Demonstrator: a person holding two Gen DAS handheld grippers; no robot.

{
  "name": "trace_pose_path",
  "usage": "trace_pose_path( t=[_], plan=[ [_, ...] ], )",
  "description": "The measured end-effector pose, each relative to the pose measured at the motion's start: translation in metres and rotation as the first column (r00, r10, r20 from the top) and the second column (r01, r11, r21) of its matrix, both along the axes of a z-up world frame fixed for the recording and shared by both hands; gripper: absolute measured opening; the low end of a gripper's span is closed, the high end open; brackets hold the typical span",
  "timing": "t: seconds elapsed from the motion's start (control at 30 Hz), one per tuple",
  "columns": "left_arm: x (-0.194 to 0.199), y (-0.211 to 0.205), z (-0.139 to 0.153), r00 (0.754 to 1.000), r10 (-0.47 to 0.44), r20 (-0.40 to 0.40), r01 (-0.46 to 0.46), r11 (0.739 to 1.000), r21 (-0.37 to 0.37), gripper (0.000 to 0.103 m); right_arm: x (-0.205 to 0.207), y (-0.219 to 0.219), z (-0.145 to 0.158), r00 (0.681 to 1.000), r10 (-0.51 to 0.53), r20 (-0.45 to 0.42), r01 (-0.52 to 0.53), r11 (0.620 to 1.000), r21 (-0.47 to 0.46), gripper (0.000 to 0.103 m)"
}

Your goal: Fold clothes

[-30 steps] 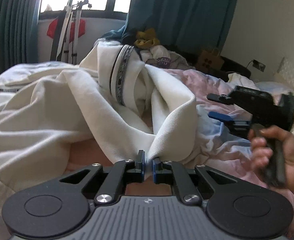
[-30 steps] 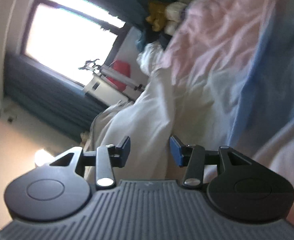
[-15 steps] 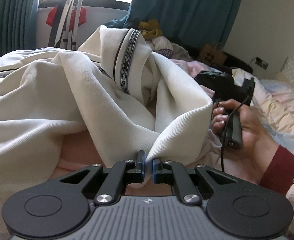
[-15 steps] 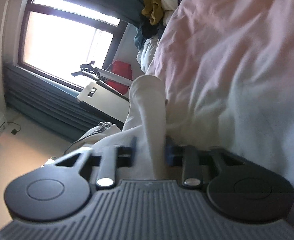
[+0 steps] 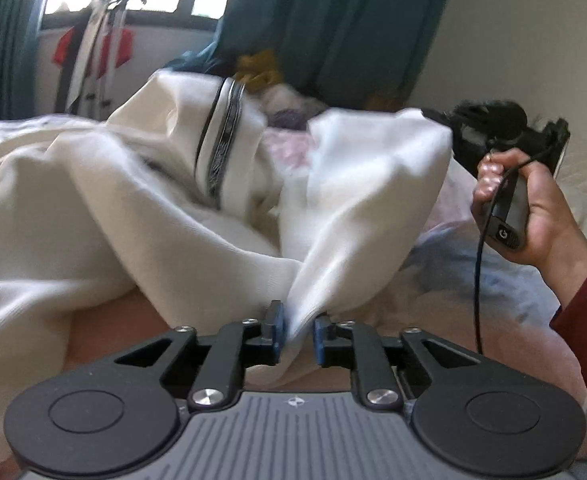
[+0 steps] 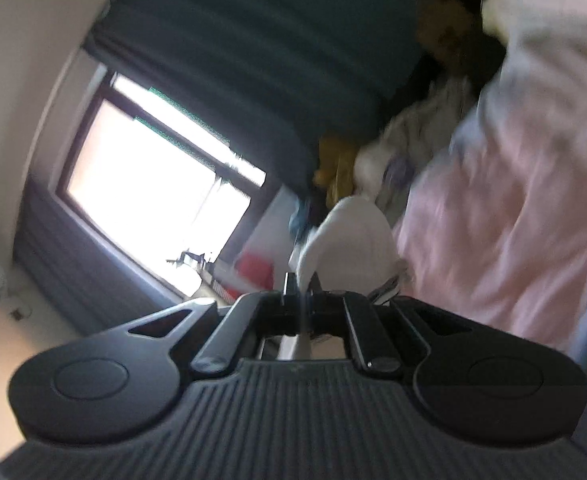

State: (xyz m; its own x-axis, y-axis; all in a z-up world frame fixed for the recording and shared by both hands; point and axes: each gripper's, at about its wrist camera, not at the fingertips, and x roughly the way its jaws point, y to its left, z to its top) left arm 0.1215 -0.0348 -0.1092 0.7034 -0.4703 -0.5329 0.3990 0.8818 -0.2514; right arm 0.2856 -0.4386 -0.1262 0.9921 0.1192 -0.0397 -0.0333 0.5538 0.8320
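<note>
My left tongs (image 5: pixel 296 330) and right tongs (image 6: pixel 299 294) each pinch the soft white top (image 5: pixel 141 200) on the bed (image 5: pixel 473 280). It's floppy and light; edges grip best.

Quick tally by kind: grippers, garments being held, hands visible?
Grippers: 2, left gripper and right gripper
Held garments: 1, white sweatshirt
Visible hands: 1, right hand
Total: 4

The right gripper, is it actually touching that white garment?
Touching. In the right wrist view, the right gripper is shut on a fold of the white garment, which passes between its fingers.
</note>
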Motion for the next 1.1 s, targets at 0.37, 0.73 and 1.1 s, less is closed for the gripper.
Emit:
trace_pose_path(
  t=[0.37, 0.73, 1.1],
  plan=[
    [-0.021, 0.017, 0.014, 0.997, -0.054, -0.058, 0.047, 0.992, -0.119, 0.043, -0.132, -0.103, -0.014, 0.913, -0.351, -0.206, 0.329, 0.934, -0.137, 0.006],
    [-0.017, 0.142, -0.009, 0.832, 0.195, -0.519, -0.435, 0.810, -0.393, 0.078, -0.157, -0.141, -0.102, 0.845, -0.171, -0.506, 0.350, 0.893, 0.282, 0.007],
    [-0.039, 0.204, -0.053, 0.641, 0.265, -0.720, -0.711, 0.558, -0.428, 0.087, -0.151, -0.130, -0.094, 0.828, -0.213, -0.519, 0.355, 0.916, 0.189, 0.007]
  ],
)
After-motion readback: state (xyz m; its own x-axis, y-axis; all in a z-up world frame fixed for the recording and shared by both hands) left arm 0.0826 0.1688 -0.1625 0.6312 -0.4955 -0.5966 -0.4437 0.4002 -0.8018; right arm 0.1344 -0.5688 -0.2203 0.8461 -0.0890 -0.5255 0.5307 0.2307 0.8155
